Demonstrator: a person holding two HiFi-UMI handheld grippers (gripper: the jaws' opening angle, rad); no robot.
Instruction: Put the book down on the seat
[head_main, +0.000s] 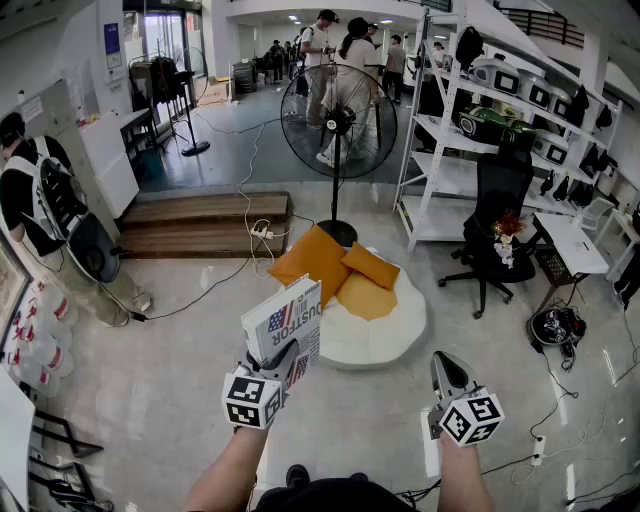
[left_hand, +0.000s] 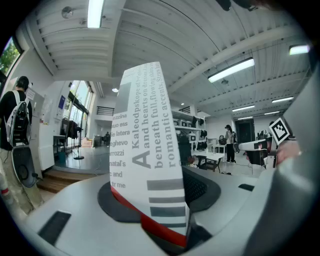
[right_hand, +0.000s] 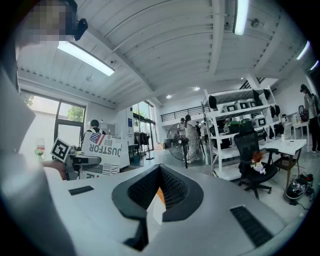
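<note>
White book (head_main: 284, 318) upright in grip of left gripper (head_main: 284, 360) jaws, right gripper (head_main: 449, 377) jaws together, open floor (head_main: 365, 405) before seat (head_main: 402, 328).

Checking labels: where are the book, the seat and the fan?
book (head_main: 285, 320), head view, front cover.
seat (head_main: 402, 335), head view, bare white edge.
fan (head_main: 338, 120), head view, grille centre.

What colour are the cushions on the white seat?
The cushions are orange; the head view shows them best.
</note>
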